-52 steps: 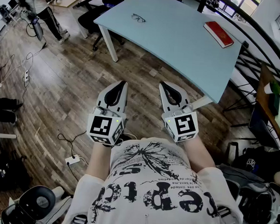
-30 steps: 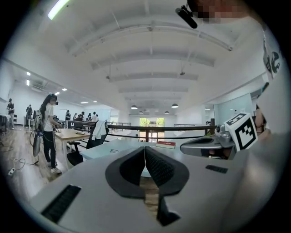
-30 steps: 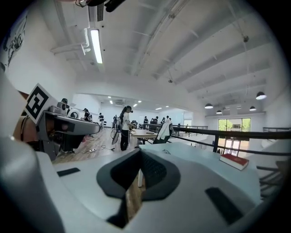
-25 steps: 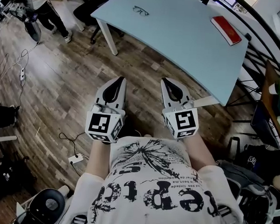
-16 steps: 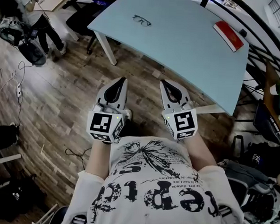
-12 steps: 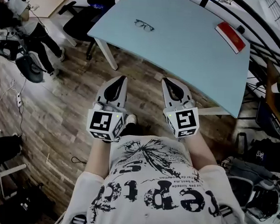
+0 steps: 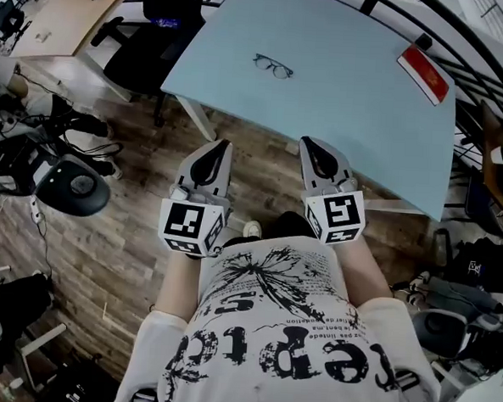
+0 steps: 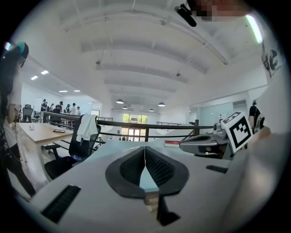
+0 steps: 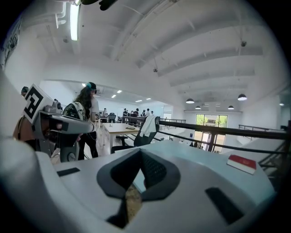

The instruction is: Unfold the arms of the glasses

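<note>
Head view: the left tongs [image 7: 222, 145] and the right tongs [image 7: 310, 143] sit side by side at frame centre above the wooden floor [image 7: 122, 230], each with its jaws pressed together and nothing between them. The glasses [image 7: 272, 66] lie on the pale blue table [image 7: 351, 100] at upper middle, well apart from both tongs. A red book [image 7: 425, 75] lies at upper right.

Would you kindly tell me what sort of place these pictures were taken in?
Most likely an open-plan office or lab on an upper level: a pale blue table, an office chair by a wooden desk, and a railing running behind them.
</note>
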